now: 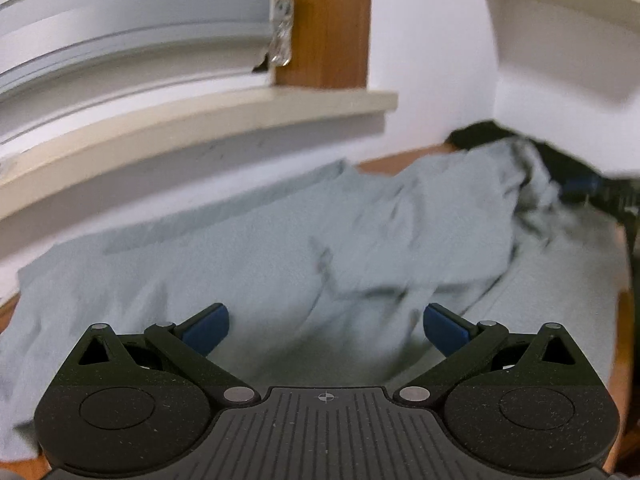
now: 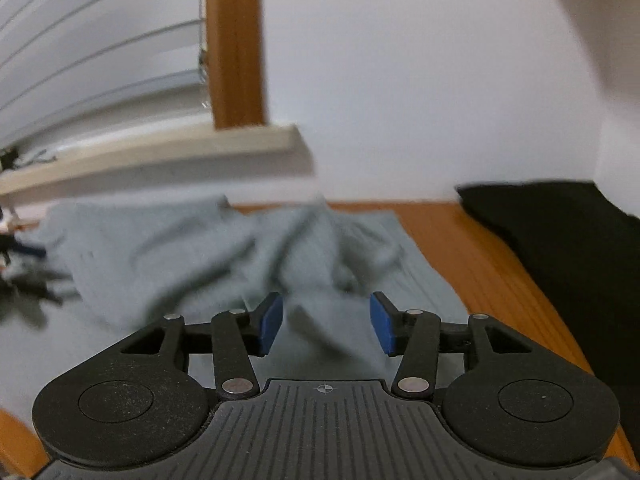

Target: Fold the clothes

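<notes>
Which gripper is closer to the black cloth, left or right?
Right. The black cloth lies just beside the right gripper on the wooden table. From the left gripper, it sits far off, beyond the rumpled grey garment.

Counts, placed from the window sill (image 2: 160, 152): one grey garment (image 2: 168, 248) spread just below it; one black garment (image 2: 560, 240) well off to its right; one wooden table (image 2: 480, 248) under both.
</notes>
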The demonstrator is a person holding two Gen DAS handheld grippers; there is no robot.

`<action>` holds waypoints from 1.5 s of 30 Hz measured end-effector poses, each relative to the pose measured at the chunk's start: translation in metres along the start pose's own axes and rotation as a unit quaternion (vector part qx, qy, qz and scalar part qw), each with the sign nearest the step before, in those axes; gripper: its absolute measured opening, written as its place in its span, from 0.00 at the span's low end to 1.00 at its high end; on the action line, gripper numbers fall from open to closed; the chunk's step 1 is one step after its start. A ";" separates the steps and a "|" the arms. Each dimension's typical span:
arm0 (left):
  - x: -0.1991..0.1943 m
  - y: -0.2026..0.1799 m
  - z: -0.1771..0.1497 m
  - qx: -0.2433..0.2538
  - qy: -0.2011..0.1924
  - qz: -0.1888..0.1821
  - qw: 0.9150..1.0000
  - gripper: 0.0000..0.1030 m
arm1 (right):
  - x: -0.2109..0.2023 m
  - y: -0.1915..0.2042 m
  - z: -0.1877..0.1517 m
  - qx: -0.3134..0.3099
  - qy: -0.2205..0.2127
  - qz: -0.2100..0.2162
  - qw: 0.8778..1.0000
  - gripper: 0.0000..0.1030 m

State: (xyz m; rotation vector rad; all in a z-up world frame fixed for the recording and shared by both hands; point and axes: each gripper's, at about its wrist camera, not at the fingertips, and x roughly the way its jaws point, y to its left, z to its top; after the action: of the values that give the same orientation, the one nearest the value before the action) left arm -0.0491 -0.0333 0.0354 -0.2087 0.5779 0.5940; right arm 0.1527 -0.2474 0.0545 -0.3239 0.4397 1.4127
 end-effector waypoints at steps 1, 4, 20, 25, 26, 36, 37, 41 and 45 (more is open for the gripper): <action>0.001 -0.003 0.007 -0.002 -0.004 -0.009 1.000 1.00 | -0.003 -0.002 -0.006 0.000 -0.001 -0.003 1.000 0.48; 0.012 -0.021 0.034 0.018 -0.012 -0.029 0.999 1.00 | -0.007 -0.011 -0.021 0.011 0.001 0.002 1.000 0.49; 0.104 -0.061 0.078 0.098 0.021 -0.043 0.994 0.03 | 0.005 -0.004 -0.052 -0.005 -0.016 -0.006 1.000 0.57; 0.044 -0.049 0.083 0.097 -0.056 -0.013 0.994 0.03 | 0.003 -0.003 -0.055 -0.007 -0.024 -0.012 1.000 0.58; 0.028 -0.045 0.084 0.097 -0.072 -0.008 0.993 0.03 | 0.003 -0.002 -0.055 -0.007 -0.024 -0.014 1.000 0.58; -0.101 -0.021 0.016 0.117 -0.120 0.053 0.984 0.03 | -0.051 -0.002 -0.054 0.034 -0.083 -0.020 0.996 0.56; -0.108 -0.017 0.006 0.112 -0.115 0.058 0.985 0.04 | -0.055 -0.001 -0.053 0.034 -0.084 -0.019 0.996 0.56; -0.120 -0.002 -0.021 0.080 -0.092 0.072 0.990 0.07 | -0.060 0.005 -0.051 0.029 -0.075 -0.016 0.997 0.57; -0.123 0.016 -0.030 0.050 -0.084 0.077 0.992 0.23 | -0.056 0.012 -0.052 0.024 -0.062 -0.032 0.997 0.57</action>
State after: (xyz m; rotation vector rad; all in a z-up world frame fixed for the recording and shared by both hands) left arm -0.1551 -0.0879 0.0804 -0.0185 0.4614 0.7224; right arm 0.1304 -0.3185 0.0362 -0.2077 0.3587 1.3490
